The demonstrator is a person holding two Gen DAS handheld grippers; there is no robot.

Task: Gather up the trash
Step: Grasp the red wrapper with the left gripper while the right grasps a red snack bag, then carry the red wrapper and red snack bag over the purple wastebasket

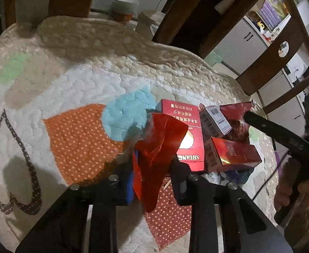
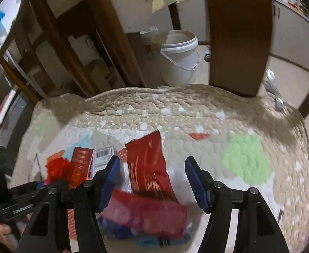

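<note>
While your left view shows left gripper (image 1: pixel 152 168) pinching crinkled red wrapper (image 1: pixel 160 139), right view alone shows white bucket (image 2: pixel 179 57) on floor behind chair. Your right gripper (image 2: pixel 152 179) gapes wide, holding nothing, above dark red packet (image 2: pixel 148 166). Red boxes (image 1: pixel 232 154) heaped on quilted cushion (image 1: pixel 91 67).

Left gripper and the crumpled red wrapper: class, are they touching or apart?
Touching. In the left wrist view the left gripper has its blue pads closed on the red wrapper, which sticks up between them with no gap on either side.
</note>
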